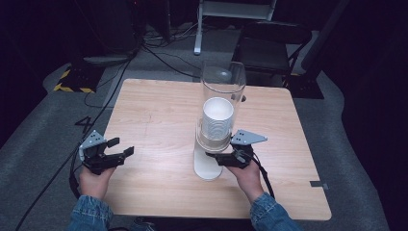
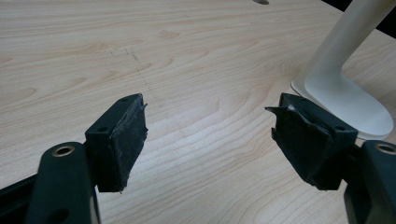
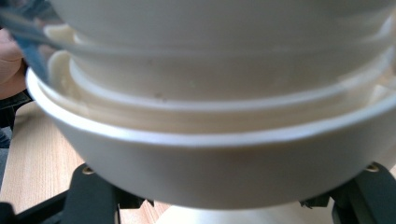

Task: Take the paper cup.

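1. Cup sits lowest in the dispenser, mid-worktop.
2. My right gripper: fingers clamped on that cup.
3. My left gripper: fingers apart, over bare worktop.

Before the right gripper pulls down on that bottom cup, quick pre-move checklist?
1. Right gripper shut on the bottom cup under the dispenser tube: ok, the jaws flank the cup's sides.
2. Grip square on the cup: cannot tell, the cup hides the pads.
3. Cup stack seated in the tube: ok.
4. Dispenser base flat on the table: ok.
5. Left gripper open, holding nothing, apart from the dispenser: ok.
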### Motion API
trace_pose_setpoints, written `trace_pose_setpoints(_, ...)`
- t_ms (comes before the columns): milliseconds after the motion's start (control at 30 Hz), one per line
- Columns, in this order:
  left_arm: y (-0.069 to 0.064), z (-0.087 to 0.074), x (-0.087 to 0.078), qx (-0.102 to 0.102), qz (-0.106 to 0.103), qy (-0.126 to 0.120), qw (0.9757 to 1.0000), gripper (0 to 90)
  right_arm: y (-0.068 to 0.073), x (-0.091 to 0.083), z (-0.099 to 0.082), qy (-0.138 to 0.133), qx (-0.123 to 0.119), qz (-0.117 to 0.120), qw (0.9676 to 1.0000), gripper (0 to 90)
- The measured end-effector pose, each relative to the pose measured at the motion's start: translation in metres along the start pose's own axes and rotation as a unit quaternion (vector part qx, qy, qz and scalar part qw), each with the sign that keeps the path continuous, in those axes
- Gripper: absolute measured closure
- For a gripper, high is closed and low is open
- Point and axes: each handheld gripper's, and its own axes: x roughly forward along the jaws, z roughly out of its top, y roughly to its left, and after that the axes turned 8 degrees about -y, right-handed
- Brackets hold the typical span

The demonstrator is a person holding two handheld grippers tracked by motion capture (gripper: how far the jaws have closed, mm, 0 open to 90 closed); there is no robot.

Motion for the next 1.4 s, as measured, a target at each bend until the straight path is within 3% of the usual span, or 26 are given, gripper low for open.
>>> trace_pose_setpoints(133,0.000,0.000,0.000,0.000,0.000,0.000,1.0000,25.7,0.001,0.004,-0.006,0.028,0.004,-0.005,0.9996,35.1)
trace_pose_setpoints(1100,0.000,0.000,0.000,-0.002,-0.001,-0.004,1.0000,25.8,0.002,0.004,-0.014,0.037,0.002,-0.007,0.9993,35.3)
trace_pose_setpoints(1400,0.000,0.000,0.000,-0.003,-0.001,-0.004,1.0000,25.9,0.003,0.002,-0.016,0.040,0.015,0.000,0.9991,35.4)
